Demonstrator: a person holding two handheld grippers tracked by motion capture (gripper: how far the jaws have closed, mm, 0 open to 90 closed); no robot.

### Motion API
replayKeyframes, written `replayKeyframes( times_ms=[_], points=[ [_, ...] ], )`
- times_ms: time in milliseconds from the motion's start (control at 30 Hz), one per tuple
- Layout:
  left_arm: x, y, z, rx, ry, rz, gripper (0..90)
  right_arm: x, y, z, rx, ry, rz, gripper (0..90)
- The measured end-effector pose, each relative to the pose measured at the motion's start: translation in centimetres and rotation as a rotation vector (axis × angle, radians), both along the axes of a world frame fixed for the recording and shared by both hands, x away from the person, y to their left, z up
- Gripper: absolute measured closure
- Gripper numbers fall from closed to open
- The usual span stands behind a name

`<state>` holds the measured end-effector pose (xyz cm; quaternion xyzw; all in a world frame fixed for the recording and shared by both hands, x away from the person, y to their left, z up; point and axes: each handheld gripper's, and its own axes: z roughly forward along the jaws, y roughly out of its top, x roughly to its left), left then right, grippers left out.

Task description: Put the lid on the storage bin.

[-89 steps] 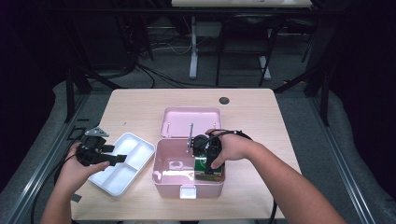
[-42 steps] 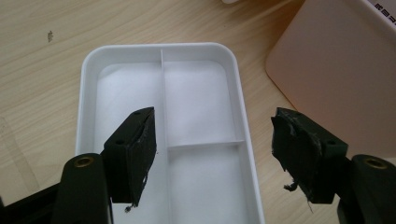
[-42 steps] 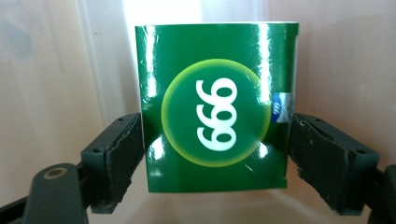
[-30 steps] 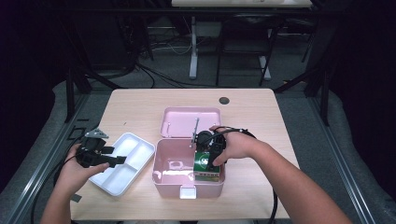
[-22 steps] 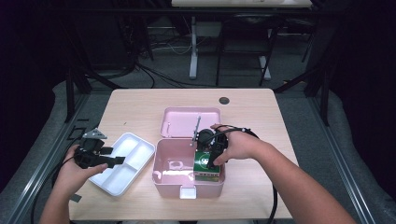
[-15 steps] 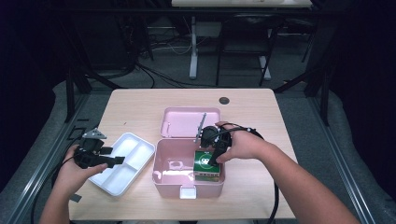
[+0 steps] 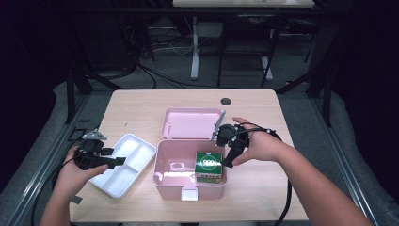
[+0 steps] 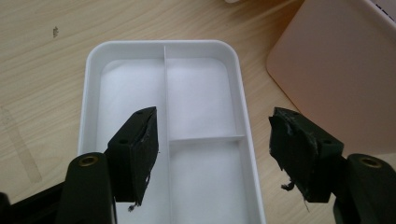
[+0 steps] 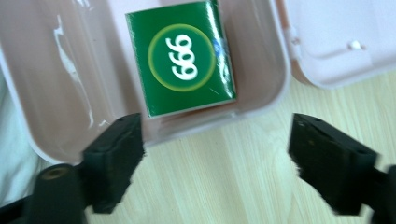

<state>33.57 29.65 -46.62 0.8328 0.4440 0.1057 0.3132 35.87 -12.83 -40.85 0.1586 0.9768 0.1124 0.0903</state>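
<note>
An open pink box (image 7: 164,175) stands at the front middle of the table, its lid (image 7: 190,123) lying flat behind it. A green carton (image 7: 209,165) with a round white-on-green logo sits in the box's right end (image 9: 180,56). My right gripper (image 7: 226,157) hovers just right of the carton, over the box's right wall. Its jaws stand open with nothing between them (image 9: 217,135), above the wall and bare wood. My left gripper (image 7: 116,161) is open over the white divided tray (image 7: 141,147), with only the tray's partitions (image 8: 205,139) below it.
A small dark round disc (image 7: 226,101) lies near the table's far edge. The tray (image 8: 93,56) sits left of the pink box (image 8: 336,70), almost touching it. Cables trail from both hands off the front edge. Bare wood lies right of the box.
My right gripper has risen and drawn back to the right, away from the green carton, which stays in the pink box. The left hand has kept still.
</note>
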Motion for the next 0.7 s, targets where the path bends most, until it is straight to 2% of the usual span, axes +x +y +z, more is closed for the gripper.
replayKeyframes(
  times_ms=[67, 133, 167, 333, 433, 467, 500, 567, 600, 633, 700],
  points=[
    [0.0, 0.1, 0.0, -0.001, -0.002, 0.004, 33.1, 0.0, -0.6, 0.2, 0.011, -0.001, -0.014, 25.3],
    [0.0, 0.1, -0.1, -0.003, -0.001, 0.008, 33.1, -0.1, -1.1, 0.5, 0.023, -0.022, -0.024, 28.3],
    [0.1, 0.1, -0.1, -0.006, -0.001, 0.011, 33.2, -0.1, -1.5, 0.6, 0.042, -0.019, -0.037, 30.3],
    [0.1, -0.1, -0.3, -0.003, 0.000, 0.008, 33.2, -0.3, -3.0, 0.5, 0.092, -0.054, -0.104, 31.4],
    [0.1, 0.0, -0.3, -0.002, -0.004, 0.014, 33.2, -0.4, -4.3, 0.1, 0.107, -0.081, -0.175, 31.5],
    [0.1, 0.0, -0.4, -0.001, -0.004, 0.015, 33.2, -0.4, -4.7, -0.1, 0.113, -0.071, -0.201, 31.5],
    [0.1, 0.0, -0.4, 0.001, -0.003, 0.015, 33.2, -0.3, -5.1, -0.3, 0.117, -0.080, -0.231, 31.5],
    [0.1, 0.0, -0.5, 0.005, -0.007, 0.019, 33.2, -0.3, -5.8, -0.9, 0.094, -0.076, -0.288, 30.9],
    [0.1, -0.1, -0.6, 0.007, -0.006, 0.019, 33.2, -0.3, -6.0, -1.1, 0.095, -0.090, -0.311, 31.8],
    [0.2, -0.1, -0.6, 0.015, -0.012, 0.015, 33.2, -0.3, -6.3, -1.3, 0.100, -0.112, -0.337, 33.9],
    [0.2, -0.2, -0.7, 0.027, -0.017, 0.011, 33.2, -0.2, -7.1, -1.8, 0.137, -0.125, -0.401, 35.4]
  ],
)
